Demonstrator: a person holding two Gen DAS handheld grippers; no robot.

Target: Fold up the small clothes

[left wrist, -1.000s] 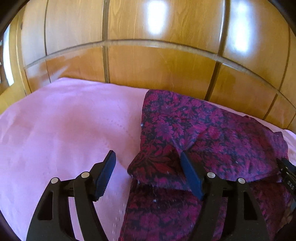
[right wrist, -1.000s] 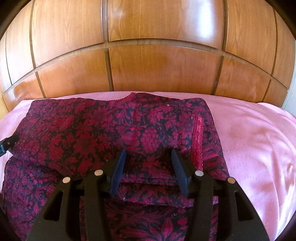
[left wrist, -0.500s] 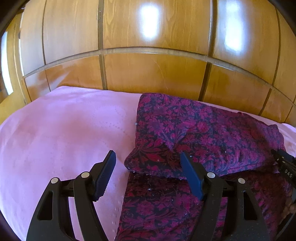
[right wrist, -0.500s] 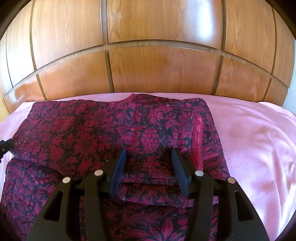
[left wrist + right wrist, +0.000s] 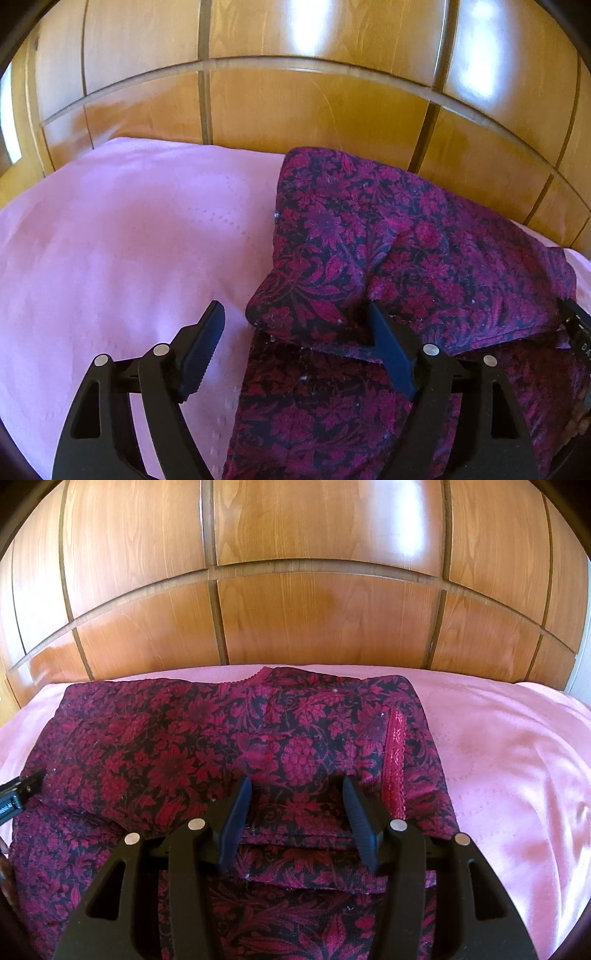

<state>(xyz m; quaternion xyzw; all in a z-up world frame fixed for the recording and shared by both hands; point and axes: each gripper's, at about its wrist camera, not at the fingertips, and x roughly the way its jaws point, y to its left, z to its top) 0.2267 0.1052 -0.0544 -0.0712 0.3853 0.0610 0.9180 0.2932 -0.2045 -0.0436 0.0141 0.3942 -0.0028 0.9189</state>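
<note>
A dark red and black floral garment [image 5: 406,258] lies on the pink bedspread [image 5: 129,240], its upper part folded over the lower part. In the right wrist view the garment [image 5: 221,746] fills the centre, with a red lace trim [image 5: 395,757] at its right side. My left gripper [image 5: 295,317] is open at the garment's left folded corner, its right finger against the fold's edge. My right gripper [image 5: 295,794] is open and empty, its fingers over the fold's near edge. Each gripper's tip shows at the edge of the other's view.
A glossy wooden panelled headboard [image 5: 314,620] rises right behind the bed; it also shows in the left wrist view [image 5: 295,110]. Pink bedspread extends left of the garment and to its right [image 5: 517,775].
Both grippers stay open. The left view has shifted slightly, with the garment's folded corner now a little nearer its right finger. The fold lies the same.
</note>
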